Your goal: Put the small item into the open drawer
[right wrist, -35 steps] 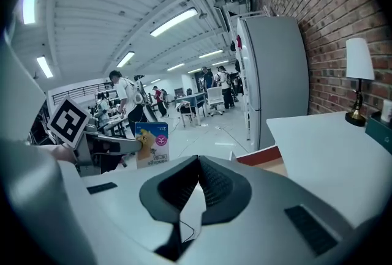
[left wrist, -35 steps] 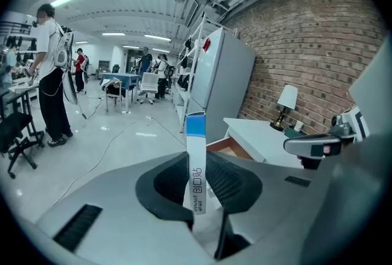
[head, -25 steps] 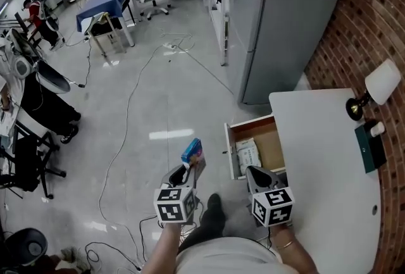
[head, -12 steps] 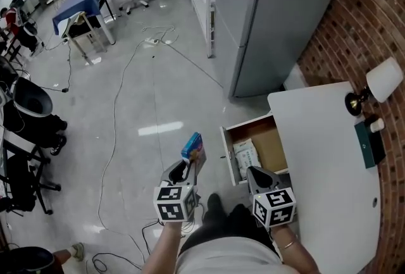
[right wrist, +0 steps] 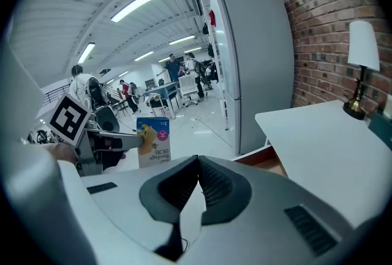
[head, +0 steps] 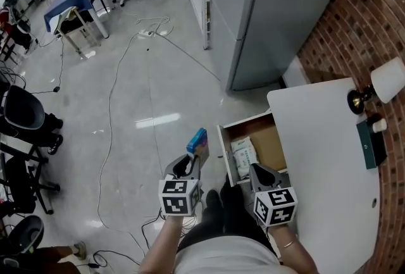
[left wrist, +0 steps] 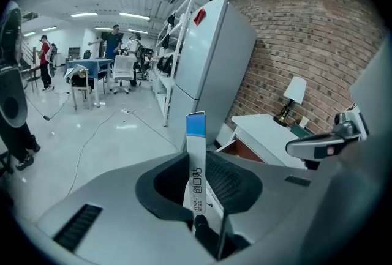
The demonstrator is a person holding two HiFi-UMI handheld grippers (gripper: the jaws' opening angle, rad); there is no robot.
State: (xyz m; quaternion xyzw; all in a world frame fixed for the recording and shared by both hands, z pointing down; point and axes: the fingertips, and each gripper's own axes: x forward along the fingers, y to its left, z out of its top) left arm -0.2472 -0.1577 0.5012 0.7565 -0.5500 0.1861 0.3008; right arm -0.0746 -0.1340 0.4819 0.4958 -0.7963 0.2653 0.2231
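Left gripper [head: 190, 166]: jaws narrowed onto a small box [head: 197, 142], blue-topped with printed white sides. The left gripper view shows the box [left wrist: 196, 156] standing upright between the two pads, pinched at its lower end, with most of its length rising clear above the left gripper [left wrist: 199, 196].

Right gripper [head: 257, 172]: jaws brought together, tips meeting, nothing between them, as confirmed in the right gripper view [right wrist: 197, 187]. It sits over the near end of the drawer [head: 223, 154].

Position of the box: it is over the floor [head: 139, 89], just to the left of the drawer's front panel and not yet above the cavity. From the right gripper view the box [right wrist: 154, 141] appears level with the jaws, off to their left.

Drawer: pulled out from under the white table [head: 323, 159] toward the left of the head view. A white packet [head: 244, 154] lies inside against the front panel; the brown bottom is bare beyond it, toward the table.

Edges and clearance:
- The table edge overhangs the drawer's inner end.
- A grey cabinet [head: 278, 13] stands beyond the drawer, well apart from both grippers.
- The brick wall [head: 373, 7] bounds the table's far side, with a lamp [head: 380, 84] there.
- Open floor lies to the left, crossed by cables [head: 112, 116].
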